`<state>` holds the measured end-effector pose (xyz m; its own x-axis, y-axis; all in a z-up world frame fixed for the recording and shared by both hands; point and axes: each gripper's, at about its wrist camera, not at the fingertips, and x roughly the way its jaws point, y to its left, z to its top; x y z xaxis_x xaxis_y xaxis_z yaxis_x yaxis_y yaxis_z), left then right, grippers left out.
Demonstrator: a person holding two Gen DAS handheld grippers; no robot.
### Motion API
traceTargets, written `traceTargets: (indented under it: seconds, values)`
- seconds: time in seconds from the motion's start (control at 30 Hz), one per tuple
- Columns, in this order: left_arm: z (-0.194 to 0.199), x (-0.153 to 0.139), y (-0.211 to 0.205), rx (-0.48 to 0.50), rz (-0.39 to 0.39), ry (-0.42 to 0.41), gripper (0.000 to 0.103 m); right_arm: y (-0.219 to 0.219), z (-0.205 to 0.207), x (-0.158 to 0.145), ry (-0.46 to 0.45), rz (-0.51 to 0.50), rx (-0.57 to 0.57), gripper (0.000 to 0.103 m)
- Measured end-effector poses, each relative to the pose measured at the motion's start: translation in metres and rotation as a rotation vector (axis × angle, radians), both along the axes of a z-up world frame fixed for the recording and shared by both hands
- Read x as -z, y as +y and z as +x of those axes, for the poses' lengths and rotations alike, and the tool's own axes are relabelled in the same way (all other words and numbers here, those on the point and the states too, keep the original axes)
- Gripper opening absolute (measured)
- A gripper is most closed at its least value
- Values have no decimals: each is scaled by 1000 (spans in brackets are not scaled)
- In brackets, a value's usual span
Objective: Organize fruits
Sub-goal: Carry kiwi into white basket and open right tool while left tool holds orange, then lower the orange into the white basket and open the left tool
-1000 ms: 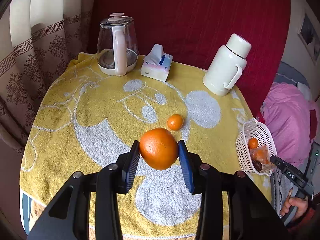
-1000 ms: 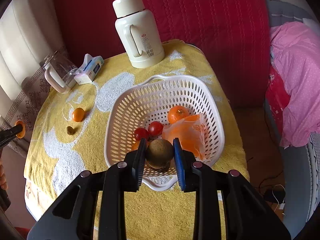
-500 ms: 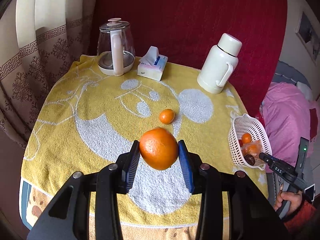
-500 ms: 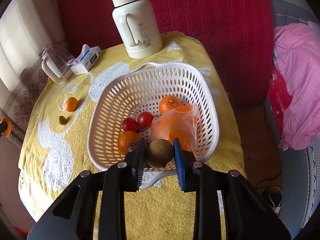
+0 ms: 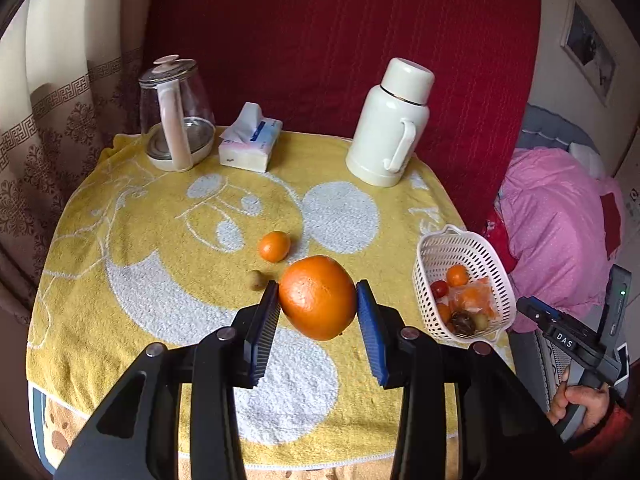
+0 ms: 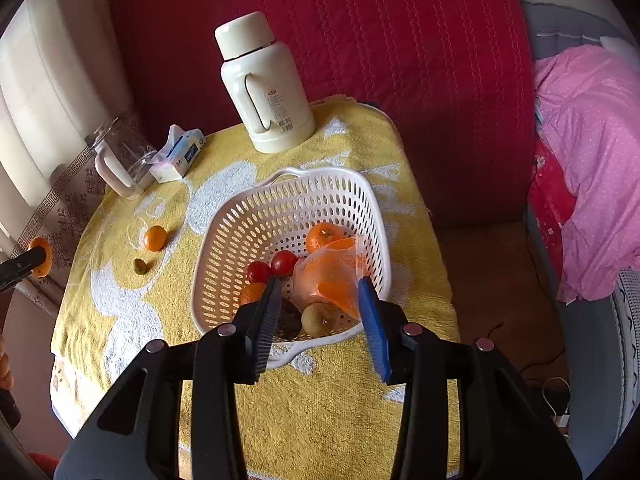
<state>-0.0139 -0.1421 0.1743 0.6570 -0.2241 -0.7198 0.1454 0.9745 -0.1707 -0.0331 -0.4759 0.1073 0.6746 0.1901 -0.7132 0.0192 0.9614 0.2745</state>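
Fruits are being gathered into the basket (image 6: 224, 236), which stands at the right edge of the table (image 5: 132, 280), near its front corner. The kiwi (image 6: 320, 319), clamped a second ago between the pads of the right gripper (image 6: 320, 312), now lies loose on the basket floor beside a dark fruit (image 6: 289, 318). The jaws of that gripper are opening and nothing is pressed between them; the kiwi is seen through the gap only. One delivery is thereby judged complete, and the right gripper is free for another fetch.

Already held in the basket are two tomatoes (image 6: 272, 266), two small oranges (image 6: 322, 236) and a bag (image 6: 332, 276) of orange pieces.

The big orange (image 5: 318, 298) is clamped between the pads of the left gripper (image 5: 318, 320) and is carried clear of the cloth, above the front middle of the table. Since a second ago the basket has come closer in the left view, so the orange is judged to be on its way there.

A mandarin (image 5: 274, 246) and a small brown fruit (image 5: 254, 279) remain on the cloth near the middle of the table, just apart from each other. These two are judged to be what is left to collect once the orange is dropped.

A kettle (image 5: 176, 116), tissues (image 5: 250, 146) and a flask (image 5: 390, 124) are lined along the far edge and are no part of the task.
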Motion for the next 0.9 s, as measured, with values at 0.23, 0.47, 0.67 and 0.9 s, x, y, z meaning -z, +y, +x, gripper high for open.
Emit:
traceTargets:
  seconds: [0.23, 0.47, 0.67, 0.9]
  values:
    - [24, 1, -57, 122, -11, -2, 39, -13, -22, -20, -52, -20, 34, 51]
    - [43, 22, -119, 250, -4, 37, 39, -21, -41, -24, -46, -15, 46, 51]
    - [51, 34, -152, 320, 12, 57, 39, -25, -50, -20, -28, -9, 58, 51]
    - [58, 48, -172, 356, 22, 81, 39, -27, -54, -19, -19, -6, 65, 51]
